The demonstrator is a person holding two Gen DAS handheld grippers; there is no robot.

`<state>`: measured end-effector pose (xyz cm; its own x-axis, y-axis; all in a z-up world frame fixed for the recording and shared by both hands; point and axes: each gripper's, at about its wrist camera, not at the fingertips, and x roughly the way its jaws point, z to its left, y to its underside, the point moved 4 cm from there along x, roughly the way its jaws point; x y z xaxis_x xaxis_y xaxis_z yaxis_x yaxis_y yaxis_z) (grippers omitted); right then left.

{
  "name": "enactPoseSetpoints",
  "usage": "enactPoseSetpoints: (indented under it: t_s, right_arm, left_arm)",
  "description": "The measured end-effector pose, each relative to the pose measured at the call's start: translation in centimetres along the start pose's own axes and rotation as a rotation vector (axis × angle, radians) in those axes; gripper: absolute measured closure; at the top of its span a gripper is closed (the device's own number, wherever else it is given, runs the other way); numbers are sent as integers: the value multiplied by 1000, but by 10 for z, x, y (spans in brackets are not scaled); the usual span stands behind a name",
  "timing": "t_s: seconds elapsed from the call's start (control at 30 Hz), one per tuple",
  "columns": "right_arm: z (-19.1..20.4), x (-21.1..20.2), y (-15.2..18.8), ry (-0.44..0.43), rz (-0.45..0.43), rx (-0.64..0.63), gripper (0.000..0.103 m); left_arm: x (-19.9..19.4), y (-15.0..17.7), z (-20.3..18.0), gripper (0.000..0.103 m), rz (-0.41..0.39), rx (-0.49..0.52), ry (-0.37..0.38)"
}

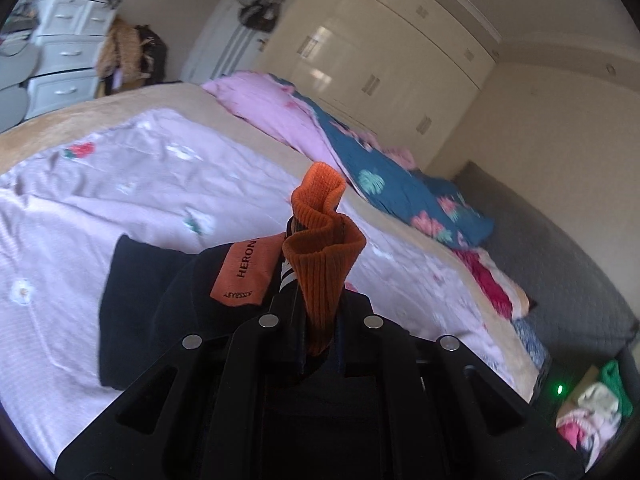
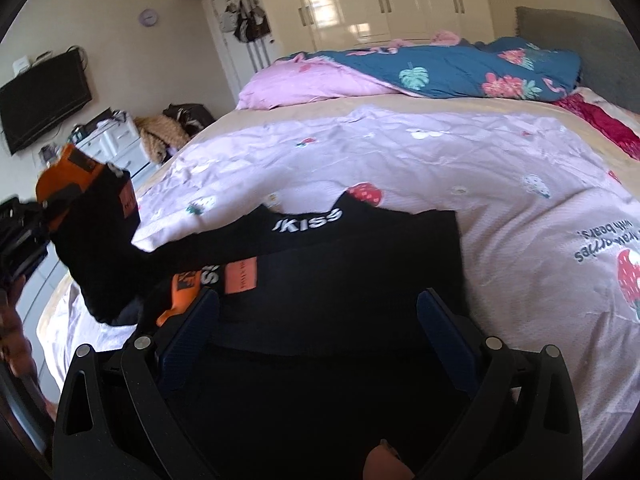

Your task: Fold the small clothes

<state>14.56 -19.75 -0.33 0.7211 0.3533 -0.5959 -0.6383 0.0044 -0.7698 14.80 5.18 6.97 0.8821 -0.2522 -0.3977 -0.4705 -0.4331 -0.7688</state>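
Above the black garment [image 2: 360, 264] on the bed, your left gripper [image 1: 320, 276] is clamped on its orange cuff [image 1: 324, 240]; right gripper [image 2: 320, 320] hangs apart over it. Thin bite — a tug could slip the cuff free

2 grippers are counted: left gripper [image 1: 316, 320], clamped on 1 orange ribbed cuff [image 1: 320, 240], and right gripper [image 2: 318, 316], fingers spread wide. 2 orange patches [image 2: 240, 278] are seen on the black garment [image 2: 340, 280] in the right wrist view; 1 patch reading "HERON" [image 1: 244, 272] in the left. White "KISS" lettering [image 2: 308, 220] is counted 2x, 2nd partly hidden. 1 bed [image 2: 280, 112], 1 pink strawberry-print sheet [image 2: 440, 152], 1 blue floral duvet [image 2: 460, 68], 1 wall TV [image 2: 40, 100], 1 round clock [image 2: 149, 17], 1 white drawer unit [image 1: 68, 52] w/ 3 drawer rows visible. Wardrobe doors [image 2: 380, 0]: approx. 5, edges blurred.
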Motion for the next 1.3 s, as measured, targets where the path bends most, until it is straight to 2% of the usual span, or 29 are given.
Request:
enactPoseSetpoints:
  t_s: [0.23, 0.43, 0.67, 0.77, 0.8, 0.9, 0.97, 1.03, 1.07, 1.17, 1.23, 1.3]
  right_arm:
    - [-35, -10, -9, 57, -37, 73, 4]
    - [-72, -10, -10, 77, -28, 198, 4]
    - [-92, -6, -4, 74, -2, 278, 4]
    - [-93, 2, 1, 44, 38, 295, 4]
    - [-93, 4, 2, 38, 51, 297, 4]
    - [-90, 12, 7, 25, 89, 292, 4]
    - [-85, 16, 9, 21, 110, 275, 4]
    - [-80, 20, 11, 17, 126, 251, 4]
    - [-76, 22, 13, 17, 134, 241, 4]
    - [-58, 31, 19, -19, 174, 189, 4]
    - [-41, 38, 25, -47, 203, 135, 5]
    - [-26, 45, 32, -65, 228, 97, 9]
  left_arm:
    - [33, 30, -19, 100, 108, 56, 44]
    - [64, 60, -25, 100, 222, 107, 63]
    - [93, 105, -39, 99, 383, 188, 75]
    - [100, 123, -43, 96, 448, 225, 81]
    - [101, 129, -45, 93, 470, 237, 85]
    - [101, 138, -49, 70, 509, 263, 107]
    - [97, 139, -48, 63, 512, 272, 109]
    - [92, 131, -43, 48, 495, 254, 110]
    - [89, 124, -39, 45, 480, 242, 107]
    - [80, 98, -21, 33, 410, 218, 47]
    - [73, 79, -1, 16, 354, 196, -23]
    - [68, 63, 19, 11, 317, 171, -89]
